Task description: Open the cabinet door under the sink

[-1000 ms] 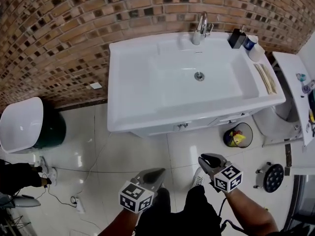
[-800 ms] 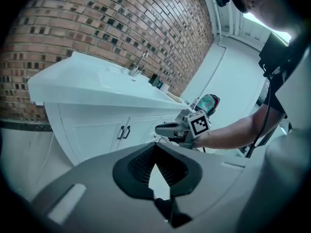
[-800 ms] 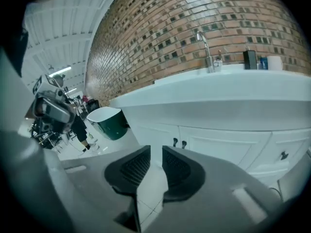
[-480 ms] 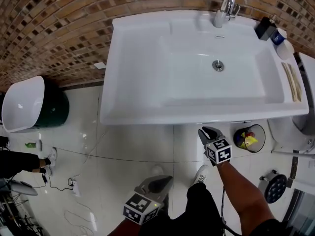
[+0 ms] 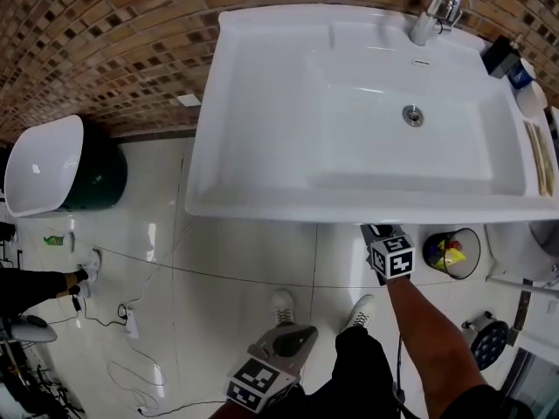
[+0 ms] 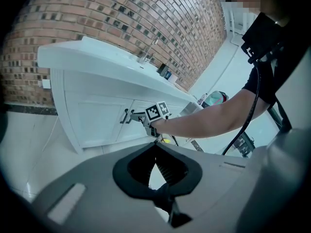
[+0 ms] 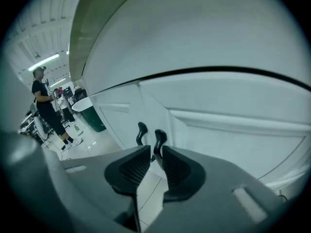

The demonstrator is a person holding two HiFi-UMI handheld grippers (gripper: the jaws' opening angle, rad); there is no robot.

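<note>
The white sink [image 5: 262, 147] fills the top of the head view and hides the cabinet below it. My right gripper [image 5: 376, 232] reaches under the sink's front edge. In the right gripper view its jaws [image 7: 155, 152] stand narrowly apart, closed around the right one of two dark door handles [image 7: 159, 137] on the white cabinet door [image 7: 233, 130]. The doors are closed. The left gripper view shows the cabinet [image 6: 99, 123], its handles [image 6: 127, 116] and the right gripper at them. My left gripper [image 5: 295, 337] hangs low and back, shut and empty [image 6: 155, 149].
A round waste bin [image 5: 452, 253] with trash stands on the floor right of my right arm. A green bin with a white lid [image 5: 52, 177] stands at the left. Cables [image 5: 131, 321] trail over the tiles. A person [image 7: 46, 110] stands far left.
My right gripper moved forward under the sink's edge to the handles. The left gripper dropped back toward my legs. The head view shifted closer over the sink.
</note>
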